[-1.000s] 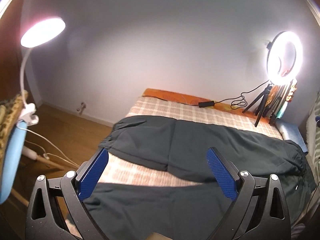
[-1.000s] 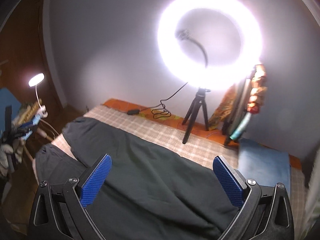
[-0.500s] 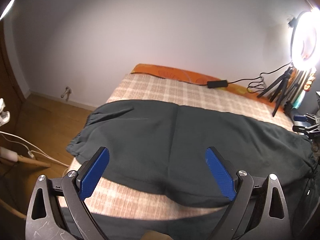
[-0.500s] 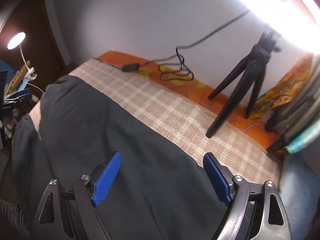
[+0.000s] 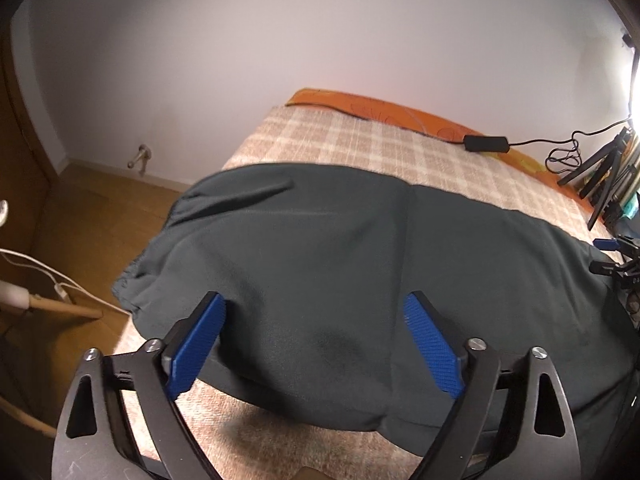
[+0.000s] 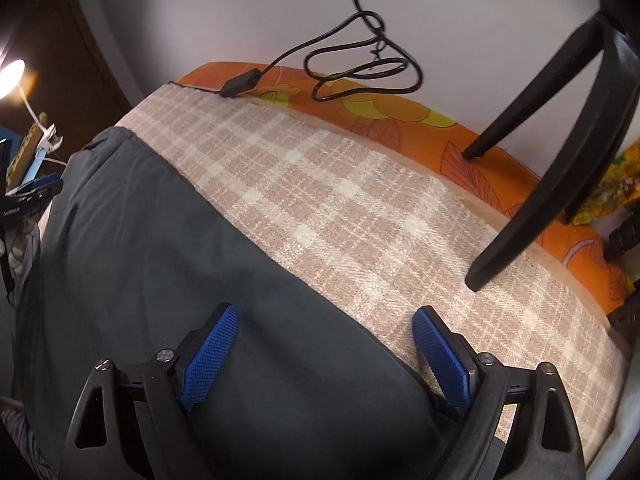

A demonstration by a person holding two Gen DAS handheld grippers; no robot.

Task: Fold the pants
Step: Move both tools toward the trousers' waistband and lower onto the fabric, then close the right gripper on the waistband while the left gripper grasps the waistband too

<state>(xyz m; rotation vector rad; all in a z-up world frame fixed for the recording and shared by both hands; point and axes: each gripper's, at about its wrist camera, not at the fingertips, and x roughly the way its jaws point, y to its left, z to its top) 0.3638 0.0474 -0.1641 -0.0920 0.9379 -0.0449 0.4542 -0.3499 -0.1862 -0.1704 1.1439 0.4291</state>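
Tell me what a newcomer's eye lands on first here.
Dark pants sprawl across the plaid blanket, filling both views. Each open hand-held gripper, left and right, hangs over them, blue pads apart. Black tripod legs stand on the blanket at right.

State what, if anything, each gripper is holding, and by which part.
Nothing is held. The left gripper and the right gripper both have their jaws wide open above the dark grey fabric pants lying on the checked beige blanket.

Dark pants point(image 5: 340, 264) lie spread across the bed.
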